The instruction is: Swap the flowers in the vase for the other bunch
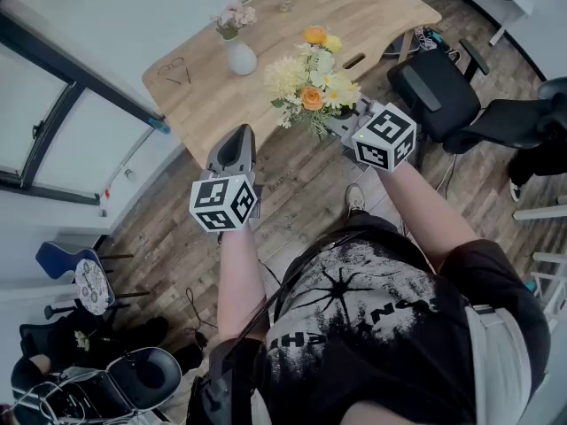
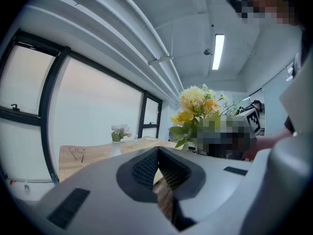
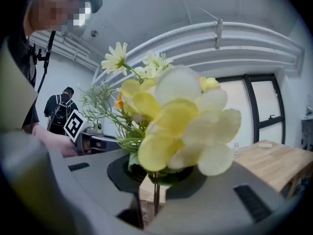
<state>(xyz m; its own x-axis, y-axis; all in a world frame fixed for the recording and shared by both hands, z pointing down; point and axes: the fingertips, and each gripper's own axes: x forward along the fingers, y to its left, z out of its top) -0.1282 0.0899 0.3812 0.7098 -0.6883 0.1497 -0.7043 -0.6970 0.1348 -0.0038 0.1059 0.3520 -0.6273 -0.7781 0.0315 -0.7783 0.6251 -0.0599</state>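
Yellow bunch (image 1: 312, 82) clamped by stems in right gripper (image 3: 151, 180), held up over near edge of wooden table (image 1: 381, 16). Blooms crowded close against that gripper's camera. Left gripper (image 2: 159, 168) held beside it, lower left in head view, jaws pressed together, nothing between. White vase (image 1: 240, 58) stood on table, pink flowers (image 1: 234, 16) seated in it, apart from both grippers.

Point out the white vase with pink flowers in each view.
Head view: white vase upper left of centre, on the wooden table.
Left gripper view: small, left of centre, on the table.
Right gripper view: not in it; the yellow bouquet fills the middle.
Shared landmark: the wooden table, in all three.
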